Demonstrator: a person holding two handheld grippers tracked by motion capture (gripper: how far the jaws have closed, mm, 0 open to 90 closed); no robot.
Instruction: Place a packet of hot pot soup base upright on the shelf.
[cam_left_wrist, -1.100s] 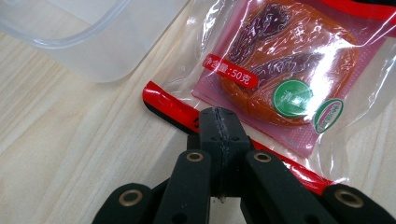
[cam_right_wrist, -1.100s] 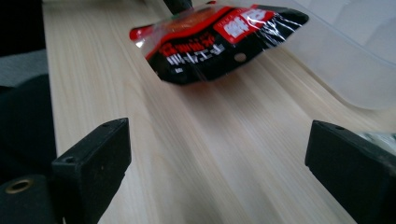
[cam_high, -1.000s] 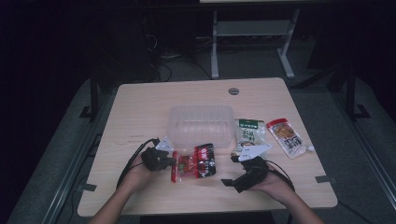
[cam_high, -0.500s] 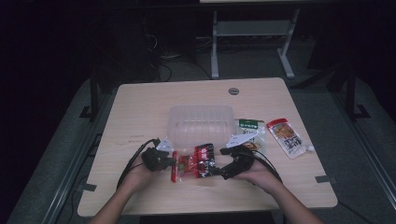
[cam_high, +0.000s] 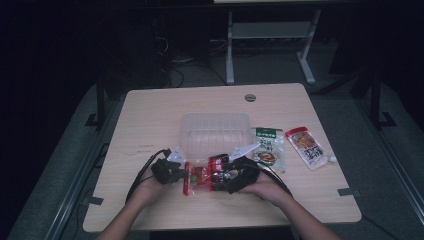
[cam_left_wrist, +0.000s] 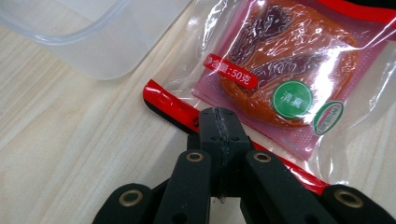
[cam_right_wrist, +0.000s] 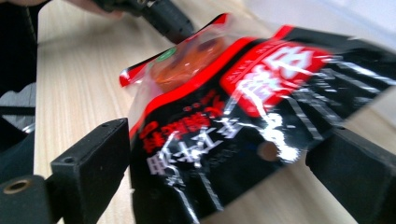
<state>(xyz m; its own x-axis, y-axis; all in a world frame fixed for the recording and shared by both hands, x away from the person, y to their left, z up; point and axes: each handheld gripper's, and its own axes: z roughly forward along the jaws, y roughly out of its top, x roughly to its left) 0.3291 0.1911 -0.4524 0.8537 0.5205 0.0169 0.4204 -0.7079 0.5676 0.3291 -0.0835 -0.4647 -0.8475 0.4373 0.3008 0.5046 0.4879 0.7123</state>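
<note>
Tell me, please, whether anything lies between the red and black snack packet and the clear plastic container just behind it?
Nothing visible does. The snack packet lies right before the container, held at one end by the shut left gripper; the right gripper stands open around the other end.

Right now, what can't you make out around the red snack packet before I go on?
- Red snack packet: print blurred in the right gripper view; far end cut off by the edge.
- Packet's clamped edge: hidden under the left gripper in its view.
- Clear container: contents unclear in the dim high view.
</note>
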